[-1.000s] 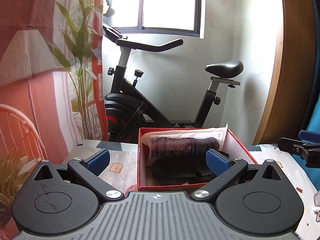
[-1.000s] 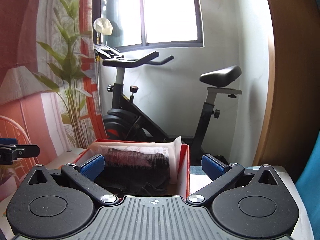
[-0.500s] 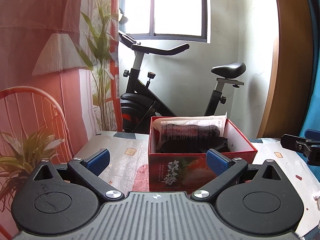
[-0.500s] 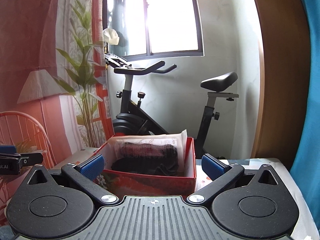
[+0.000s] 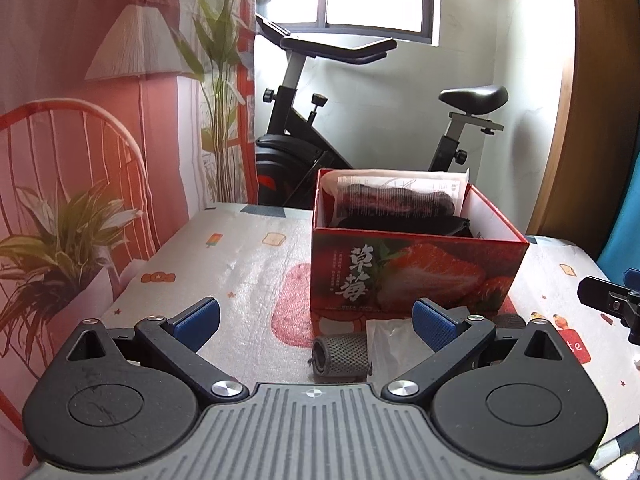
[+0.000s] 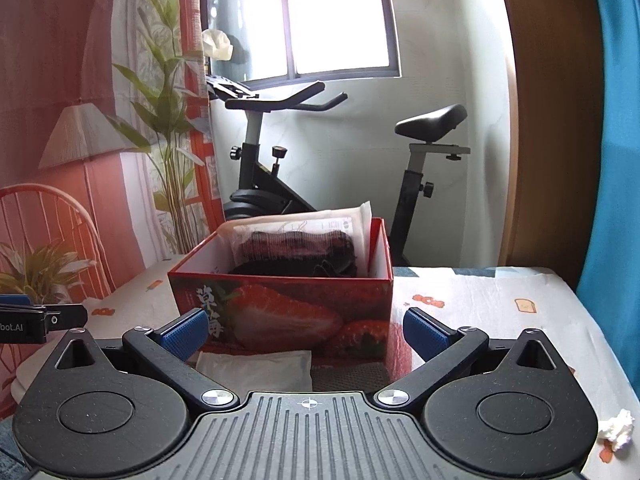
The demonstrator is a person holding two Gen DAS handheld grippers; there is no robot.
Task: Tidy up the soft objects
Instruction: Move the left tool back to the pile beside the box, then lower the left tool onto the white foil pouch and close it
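Behind, exercise bike (image 5: 360, 128), curtain (image 5: 80, 80), window (image 6: 336, 16)

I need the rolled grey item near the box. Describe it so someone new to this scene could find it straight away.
Start at the red strawberry box on the patterned table. Just in front of its near wall, between the open fingers of the left gripper, lies a small rolled grey mesh piece. Unlike the flat white packet beside it, it is dark, cylindrical and net-textured.
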